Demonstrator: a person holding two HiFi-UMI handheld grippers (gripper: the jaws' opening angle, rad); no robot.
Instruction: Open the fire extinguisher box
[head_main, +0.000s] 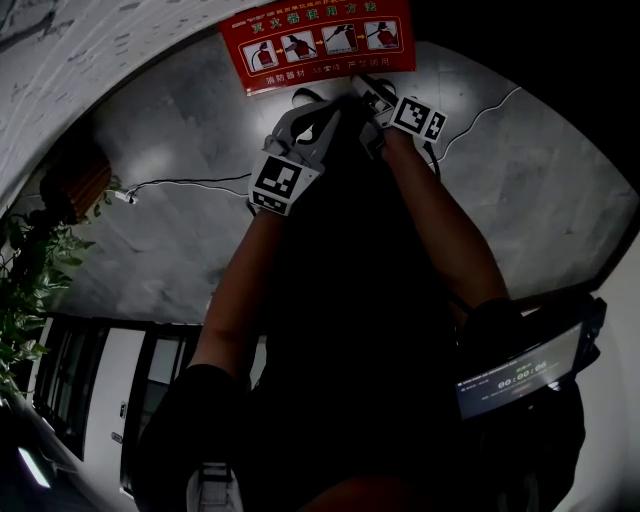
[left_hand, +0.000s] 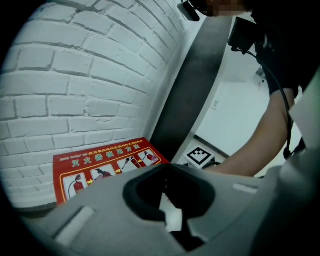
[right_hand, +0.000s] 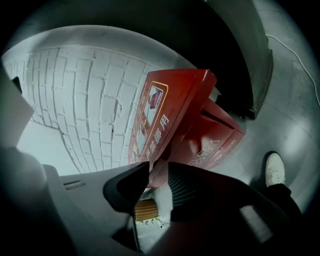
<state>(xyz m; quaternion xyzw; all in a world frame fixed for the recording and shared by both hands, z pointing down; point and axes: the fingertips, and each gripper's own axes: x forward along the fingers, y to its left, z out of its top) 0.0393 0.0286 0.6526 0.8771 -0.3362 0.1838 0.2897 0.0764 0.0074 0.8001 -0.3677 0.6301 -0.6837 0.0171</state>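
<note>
The red fire extinguisher box (right_hand: 215, 135) stands on the floor against a white brick wall (right_hand: 85, 105). Its lid (right_hand: 165, 105), with a picture label on top, is tilted up off the body. My right gripper (right_hand: 157, 172) is shut on the lid's front edge, which fills the gap between the pads. In the head view the lid (head_main: 320, 45) shows at the top, the right gripper (head_main: 362, 85) at its near edge and the left gripper (head_main: 325, 115) just short of it. In the left gripper view the left gripper (left_hand: 167, 169) is shut with nothing held, the lid (left_hand: 107, 167) beyond it.
A white cable (head_main: 180, 183) runs across the grey floor behind the grippers. A potted plant (head_main: 30, 270) stands at the left. A dark pillar (left_hand: 190, 85) rises beside the brick wall. A white shoe (right_hand: 274, 170) is on the floor right of the box.
</note>
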